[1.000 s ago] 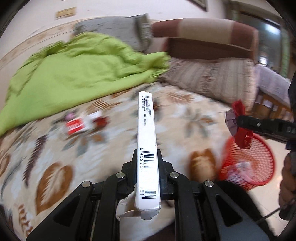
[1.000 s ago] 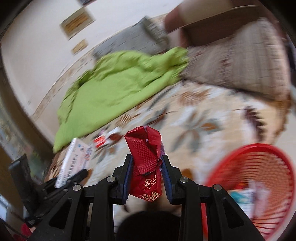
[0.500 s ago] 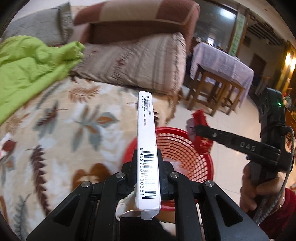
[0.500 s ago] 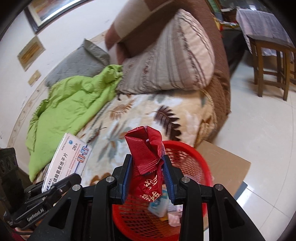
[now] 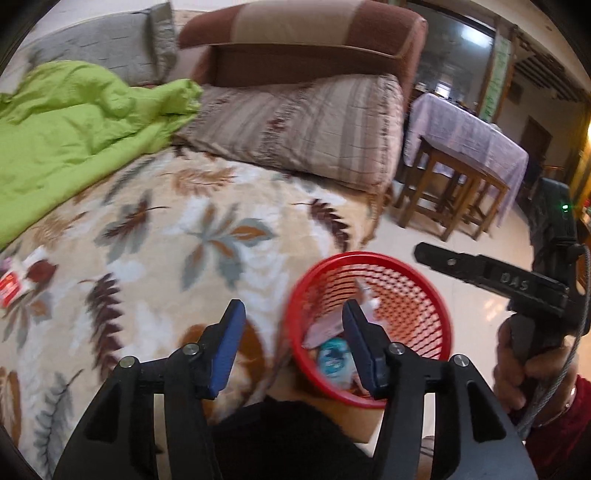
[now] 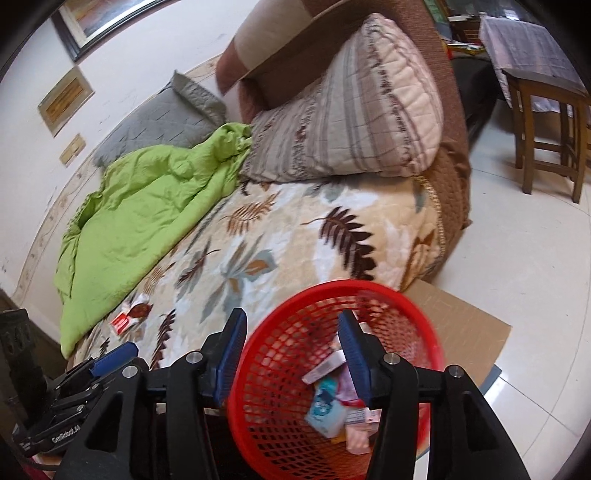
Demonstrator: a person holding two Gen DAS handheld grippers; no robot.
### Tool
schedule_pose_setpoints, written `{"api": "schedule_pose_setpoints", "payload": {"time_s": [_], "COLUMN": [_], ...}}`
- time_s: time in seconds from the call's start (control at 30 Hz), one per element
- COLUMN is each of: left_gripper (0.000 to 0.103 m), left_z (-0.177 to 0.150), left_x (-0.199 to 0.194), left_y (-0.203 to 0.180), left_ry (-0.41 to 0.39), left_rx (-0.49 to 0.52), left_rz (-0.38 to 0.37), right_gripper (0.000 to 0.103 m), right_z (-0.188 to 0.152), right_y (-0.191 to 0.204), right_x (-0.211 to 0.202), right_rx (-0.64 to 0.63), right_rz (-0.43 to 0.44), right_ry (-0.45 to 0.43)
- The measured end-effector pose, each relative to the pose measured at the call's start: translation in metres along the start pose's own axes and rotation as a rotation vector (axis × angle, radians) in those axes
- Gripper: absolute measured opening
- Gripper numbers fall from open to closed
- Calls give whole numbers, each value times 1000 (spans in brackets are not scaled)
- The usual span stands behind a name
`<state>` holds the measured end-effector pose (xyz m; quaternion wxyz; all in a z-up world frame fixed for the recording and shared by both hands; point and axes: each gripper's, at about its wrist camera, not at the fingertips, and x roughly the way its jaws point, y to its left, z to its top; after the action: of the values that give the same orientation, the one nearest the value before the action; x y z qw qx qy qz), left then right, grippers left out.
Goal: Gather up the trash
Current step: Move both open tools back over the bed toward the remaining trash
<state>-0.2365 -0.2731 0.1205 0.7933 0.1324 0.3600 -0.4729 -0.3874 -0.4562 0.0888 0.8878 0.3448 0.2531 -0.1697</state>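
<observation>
The left gripper (image 5: 293, 345) is seen with its blue-padded fingers (image 5: 227, 347) spread wide and nothing held between them. It is held over the near edge of a bed, with its right finger in front of the rim of a red mesh basket (image 5: 417, 291). The right gripper (image 6: 291, 349) is likewise seen with its fingers (image 6: 232, 350) spread wide and empty, and it is positioned directly above the same basket (image 6: 280, 373), which stands on a sheet of brown cardboard (image 6: 465, 328) on the pale tiled floor (image 6: 524, 258), just beside the bed.

Inside the basket the collected trash is gathered: a light blue packet (image 6: 325, 406), a long white box (image 6: 323, 367) and some pinkish wrappers (image 6: 356, 439) are piled at the bottom. In the left wrist view the right gripper's black body is seen to the right of the basket, gripped by a hand (image 5: 517, 373) in a red sleeve.

Farther back, a leaf-patterned blanket (image 6: 280, 236) is spread over the bed. A red and white wrapper (image 6: 127, 317) is left lying on it, well apart from the basket and near the edge of a crumpled green quilt (image 6: 147, 206). Beyond the quilt, a striped pillow (image 6: 354, 122) is propped against a brown headboard (image 6: 291, 33), and a grey pillow (image 6: 162, 125) is laid by the wall. Wooden stools (image 6: 550, 122) are seen on the floor at the far right.
</observation>
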Motion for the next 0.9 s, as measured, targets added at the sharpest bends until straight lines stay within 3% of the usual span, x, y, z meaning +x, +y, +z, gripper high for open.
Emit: {"api": "schedule_pose_setpoints", "payload": {"time_s": [0.3, 0.73, 0.9], "left_gripper": [56, 56, 56], "left_z": [-33, -82, -94], "left_x": [-37, -78, -84], "left_y": [74, 224, 259], "left_ry": [-15, -42, -51], "left_rx": [-99, -386, -481], "left_rz": [162, 465, 488], "right_gripper": [59, 59, 60], "right_z": [-16, -34, -32], "right_y": [57, 167, 223], "right_x": [20, 73, 112], "right_rx": [-102, -302, -356], "right_rz": [83, 208, 271], "right_ry": [71, 197, 260]}}
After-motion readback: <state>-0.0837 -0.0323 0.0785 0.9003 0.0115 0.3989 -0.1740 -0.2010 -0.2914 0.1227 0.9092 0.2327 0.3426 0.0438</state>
